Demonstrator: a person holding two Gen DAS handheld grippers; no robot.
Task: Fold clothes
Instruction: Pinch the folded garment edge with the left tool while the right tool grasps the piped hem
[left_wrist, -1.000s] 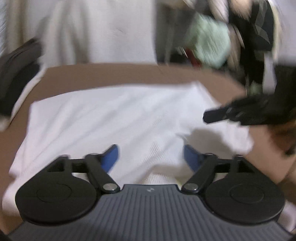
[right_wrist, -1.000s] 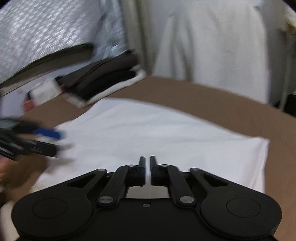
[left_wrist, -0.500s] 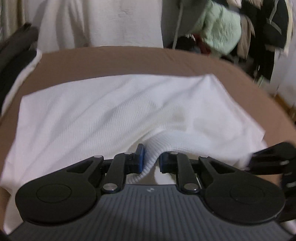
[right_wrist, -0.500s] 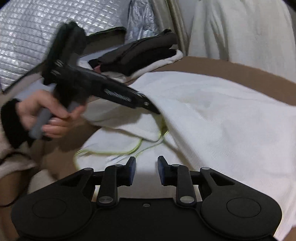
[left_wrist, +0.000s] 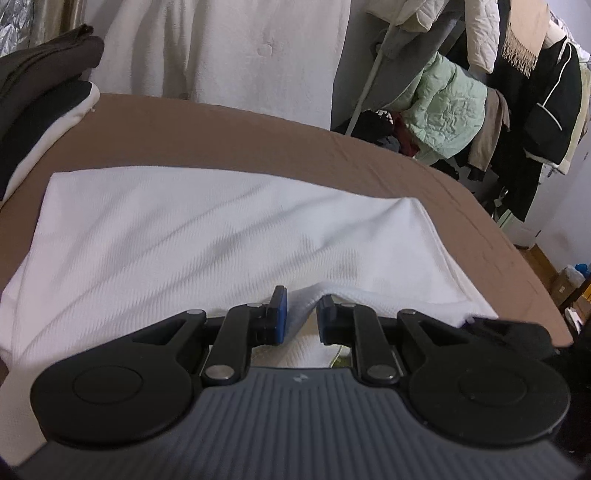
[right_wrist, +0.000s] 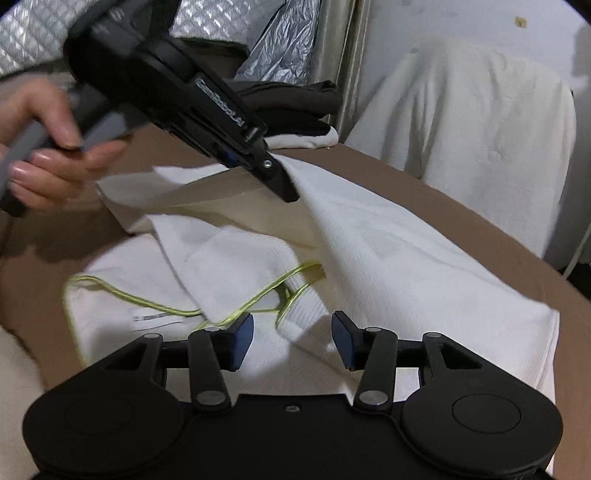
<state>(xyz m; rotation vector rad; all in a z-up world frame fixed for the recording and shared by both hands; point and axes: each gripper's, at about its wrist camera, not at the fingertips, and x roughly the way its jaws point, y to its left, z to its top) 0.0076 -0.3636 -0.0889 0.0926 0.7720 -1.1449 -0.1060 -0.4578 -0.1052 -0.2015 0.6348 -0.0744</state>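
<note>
The white garment (left_wrist: 207, 236) lay spread on the brown bed (left_wrist: 229, 129). The left gripper (left_wrist: 300, 314) pinched its near edge, lifting it to fold over, while the right gripper (right_wrist: 292, 336) hovered beside, fingers wide.

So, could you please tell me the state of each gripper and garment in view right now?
left gripper: shut on the white garment's edge, lifted.
right gripper: open, holding nothing.
white garment: spread on the brown bed, one edge raised.
dark clothes: folded, stacked.
</note>
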